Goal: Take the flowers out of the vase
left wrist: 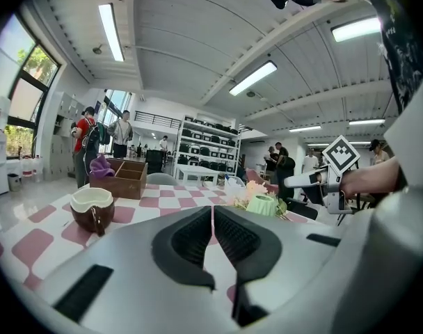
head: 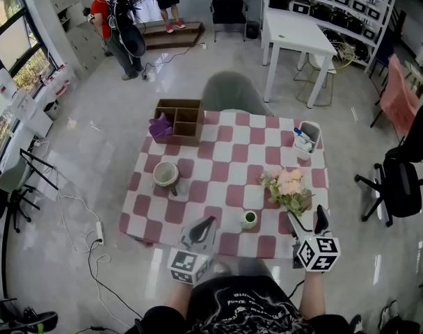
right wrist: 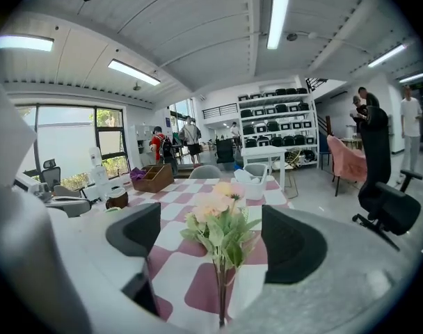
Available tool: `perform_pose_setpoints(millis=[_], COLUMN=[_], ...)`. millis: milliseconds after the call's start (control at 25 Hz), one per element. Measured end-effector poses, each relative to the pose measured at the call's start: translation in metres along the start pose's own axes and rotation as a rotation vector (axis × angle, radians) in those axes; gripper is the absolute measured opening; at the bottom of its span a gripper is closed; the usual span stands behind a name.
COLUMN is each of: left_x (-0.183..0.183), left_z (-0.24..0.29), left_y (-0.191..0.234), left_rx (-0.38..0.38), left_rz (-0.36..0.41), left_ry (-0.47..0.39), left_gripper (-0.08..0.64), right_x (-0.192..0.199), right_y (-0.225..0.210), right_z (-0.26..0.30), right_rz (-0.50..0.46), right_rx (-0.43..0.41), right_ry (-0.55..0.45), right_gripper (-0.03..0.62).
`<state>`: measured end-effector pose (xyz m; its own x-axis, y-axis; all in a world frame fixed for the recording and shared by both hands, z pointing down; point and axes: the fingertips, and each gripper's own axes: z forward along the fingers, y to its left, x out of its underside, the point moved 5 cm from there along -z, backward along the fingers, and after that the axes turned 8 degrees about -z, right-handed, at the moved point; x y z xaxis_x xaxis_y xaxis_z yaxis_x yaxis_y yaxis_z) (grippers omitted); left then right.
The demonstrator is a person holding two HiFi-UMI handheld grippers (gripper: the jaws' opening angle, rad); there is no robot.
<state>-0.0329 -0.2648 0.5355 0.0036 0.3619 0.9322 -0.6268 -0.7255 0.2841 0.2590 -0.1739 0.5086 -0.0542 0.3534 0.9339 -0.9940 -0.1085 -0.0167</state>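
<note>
Your right tool [head: 306, 213] is spread wide apart, with the flowers [head: 288, 188] between its jaws, ungripped, over the checked tabletop [head: 225, 172] near the green vase [head: 248, 219]. Your left tool [head: 210, 222] is closed and empty.

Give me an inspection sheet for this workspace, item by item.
Surface: pink-and-white checked tablecloth, lying flat.
Job's things: small green vase upright, no stems seen in it; pink flower bunch outside it, to its right.
Clutter: brown-and-white mug; wooden divided box holding a purple cloth; white bin.
Grippers: left claw shut, empty; right claw open, with the flower stem between its jaws, unclamped.
Cables: white power strip and its cord on the floor, left of the table.
Surroundings: grey chair at the far side; person in red beyond.
</note>
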Motion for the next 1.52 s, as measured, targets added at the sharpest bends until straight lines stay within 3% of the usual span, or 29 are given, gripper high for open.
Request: perform_pose_setpoints(millis=[240, 520, 800, 920, 1520], left_x=[-0.007, -0.009, -0.014, -0.014, -0.014], left_z=[-0.008, -0.014, -0.018, -0.020, -0.031], left_y=[-0.005, -0.011, -0.018, -0.022, -0.029], left_rx=[0.013, 0.021, 0.037, 0.045, 0.058], left_rz=[0.015, 0.032, 0.041, 0.036, 0.029], left_ry=[-0.026, -0.040, -0.066, -0.071, -0.095], left_gripper=[0.020, 0.020, 0.020, 0.020, 0.020], right_x=[-0.019, -0.028, -0.028, -0.027, -0.008], right_y=[0.012, 0.028, 0.038, 0.045, 0.055], right_z=[-0.018, -0.031, -0.044, -0.049, -0.057], right_rz=[-0.076, -0.165, -0.191, -0.211, -0.230], right_rx=[-0.018, -0.041, -0.042, -0.074, -0.038], right_ry=[-0.116, -0.151, -0.175, -0.205, -0.179], right_gripper=[0.439, 0.431, 0.306, 0.205, 0.063])
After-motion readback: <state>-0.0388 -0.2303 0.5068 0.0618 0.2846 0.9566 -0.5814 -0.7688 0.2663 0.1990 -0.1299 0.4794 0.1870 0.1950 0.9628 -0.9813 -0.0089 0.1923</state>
